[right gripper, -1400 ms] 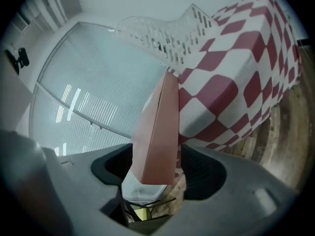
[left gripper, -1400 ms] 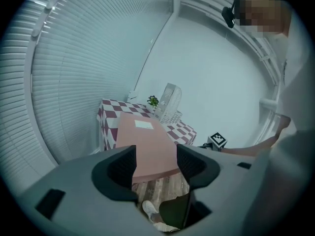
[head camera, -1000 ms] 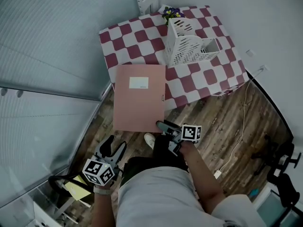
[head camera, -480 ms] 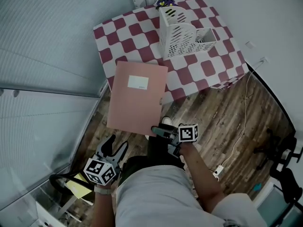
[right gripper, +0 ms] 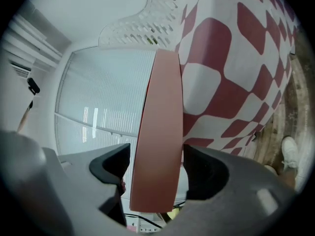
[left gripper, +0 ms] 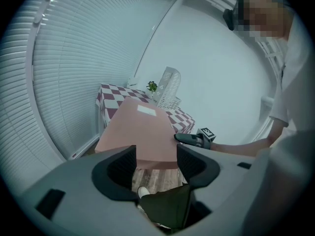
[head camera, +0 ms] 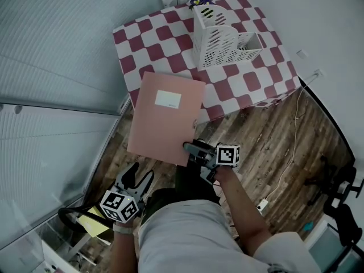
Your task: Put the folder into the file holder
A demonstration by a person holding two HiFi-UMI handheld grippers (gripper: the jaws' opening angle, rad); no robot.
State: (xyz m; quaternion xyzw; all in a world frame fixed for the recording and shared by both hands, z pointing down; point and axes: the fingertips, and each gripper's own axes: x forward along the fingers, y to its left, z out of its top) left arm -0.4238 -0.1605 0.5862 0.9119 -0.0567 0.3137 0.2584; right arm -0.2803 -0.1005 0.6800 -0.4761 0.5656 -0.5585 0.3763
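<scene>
The pink folder [head camera: 165,118] slopes from the checkered table [head camera: 250,81] down toward me, its far end over the table's edge. My right gripper [head camera: 193,149] is at its near right corner. In the right gripper view the folder's edge [right gripper: 157,132] stands between the jaws. They have just been opening: one jaw touches the folder and a thin gap shows at the other. The white perforated file holder [head camera: 224,38] stands upright at the table's back. My left gripper [head camera: 136,178] hangs low by my hip, open with nothing between its fingers.
A small potted plant [head camera: 199,1] sits behind the file holder. Window blinds run along the left side. A white cable [head camera: 293,135] trails over the wooden floor to the right of the table. A chair base [head camera: 335,186] stands at far right. Something yellow [head camera: 94,223] lies low left.
The folder has turned slightly, its near end swinging left and its far edge now lying askew over the table. The right gripper stays at its near corner. The left gripper has hardly moved.
</scene>
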